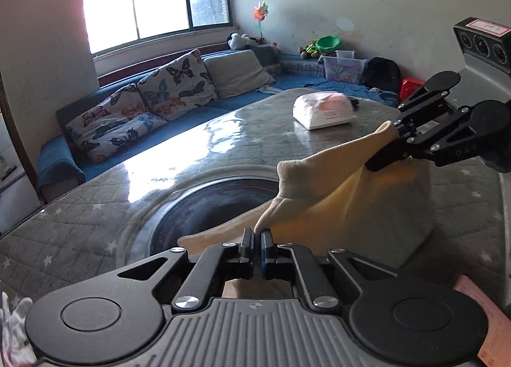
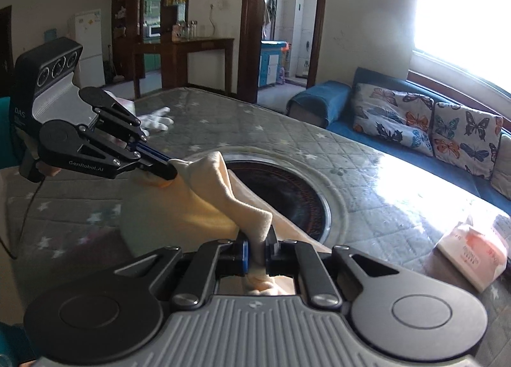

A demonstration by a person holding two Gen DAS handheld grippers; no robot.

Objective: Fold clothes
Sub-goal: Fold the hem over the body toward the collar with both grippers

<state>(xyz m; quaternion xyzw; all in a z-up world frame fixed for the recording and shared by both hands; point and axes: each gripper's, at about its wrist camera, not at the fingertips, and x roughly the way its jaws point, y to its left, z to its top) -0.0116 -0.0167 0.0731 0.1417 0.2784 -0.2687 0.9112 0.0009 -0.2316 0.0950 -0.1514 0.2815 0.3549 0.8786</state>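
Observation:
A pale yellow fleece garment [image 1: 335,188] hangs lifted above the grey quilted table [image 1: 80,223], stretched between both grippers. My left gripper [image 1: 257,236] is shut on one edge of the garment, low in the left wrist view. My right gripper [image 1: 388,146] comes in from the right there and is shut on the other edge. In the right wrist view the right gripper [image 2: 258,247] pinches a fold of the garment [image 2: 207,194], and the left gripper [image 2: 169,169] holds its far corner at the left. The cloth's lower part drapes onto the table.
A round dark recess [image 1: 220,207] is set into the table under the garment. A white and pink packet [image 1: 324,110] lies at the table's far side. A white glove [image 2: 158,119] lies on the table. A blue sofa with butterfly cushions [image 1: 140,105] runs along the window wall.

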